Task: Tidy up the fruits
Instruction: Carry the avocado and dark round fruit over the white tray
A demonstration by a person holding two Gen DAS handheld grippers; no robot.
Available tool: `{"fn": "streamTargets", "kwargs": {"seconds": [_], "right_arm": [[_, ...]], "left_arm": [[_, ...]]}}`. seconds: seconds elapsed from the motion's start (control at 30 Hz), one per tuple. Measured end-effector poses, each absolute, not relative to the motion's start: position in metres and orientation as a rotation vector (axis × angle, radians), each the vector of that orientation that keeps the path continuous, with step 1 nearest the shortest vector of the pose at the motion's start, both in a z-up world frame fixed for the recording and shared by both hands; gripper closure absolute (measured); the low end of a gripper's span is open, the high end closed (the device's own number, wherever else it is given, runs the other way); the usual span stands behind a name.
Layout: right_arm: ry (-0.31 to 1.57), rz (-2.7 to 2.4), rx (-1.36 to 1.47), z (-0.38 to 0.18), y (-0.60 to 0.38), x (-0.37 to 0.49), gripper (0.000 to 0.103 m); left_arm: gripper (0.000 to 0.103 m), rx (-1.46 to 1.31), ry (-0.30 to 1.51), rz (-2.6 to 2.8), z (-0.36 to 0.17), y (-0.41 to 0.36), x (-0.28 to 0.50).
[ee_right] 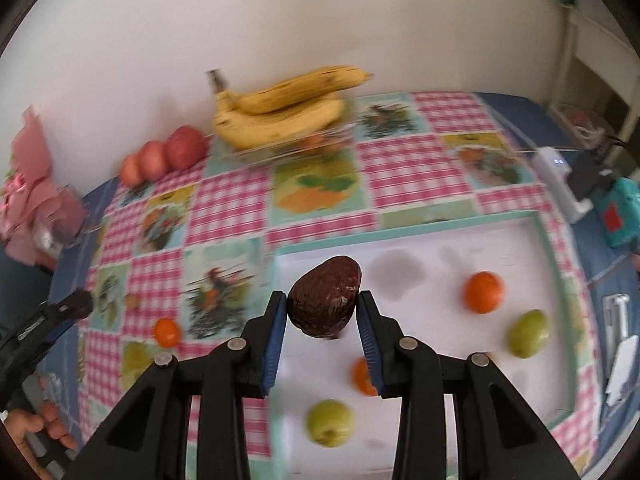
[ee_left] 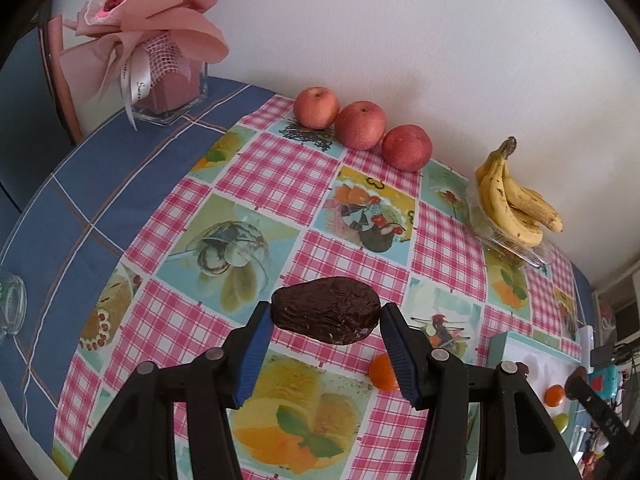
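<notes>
A pink-wrapped bouquet (ee_left: 148, 28) in a square glass vase stands at 10 o'clock on the blue checked tablecloth (ee_left: 80, 184), a clear glass jar (ee_left: 12, 304) lies at 9 o'clock, the pink patchwork mat (ee_left: 276, 172) covers the centre, and a white power strip (ee_right: 558, 178) sits at 2 o'clock.

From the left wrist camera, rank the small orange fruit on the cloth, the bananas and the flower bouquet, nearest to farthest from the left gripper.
1. The small orange fruit, on the cloth just under the right-hand finger of the left gripper.
2. The bananas, against the wall, far right.
3. The flower bouquet, far left corner.
</notes>
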State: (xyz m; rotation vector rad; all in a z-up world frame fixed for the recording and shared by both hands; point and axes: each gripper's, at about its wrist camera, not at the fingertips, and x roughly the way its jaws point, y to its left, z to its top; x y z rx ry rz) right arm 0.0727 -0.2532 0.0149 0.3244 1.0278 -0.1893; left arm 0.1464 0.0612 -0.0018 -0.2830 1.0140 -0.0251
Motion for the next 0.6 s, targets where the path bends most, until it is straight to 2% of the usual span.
{"fn": "streamTargets", "kwargs": {"seconds": [0.27, 0.6], "right_arm": [[1.015, -0.364, 0.375, 0.016, -0.319, 0.051, 0.066], [0.957, -0.518, 0.432, 0.026, -0.372, 0.015, 0.066]], "left_arm": [[0.045, -0.269, 1.012, -0.077, 0.003, 0.037, 0.144], [0.045, -0.174, 1.017, -0.205, 0.008, -0.028, 0.134]]}}
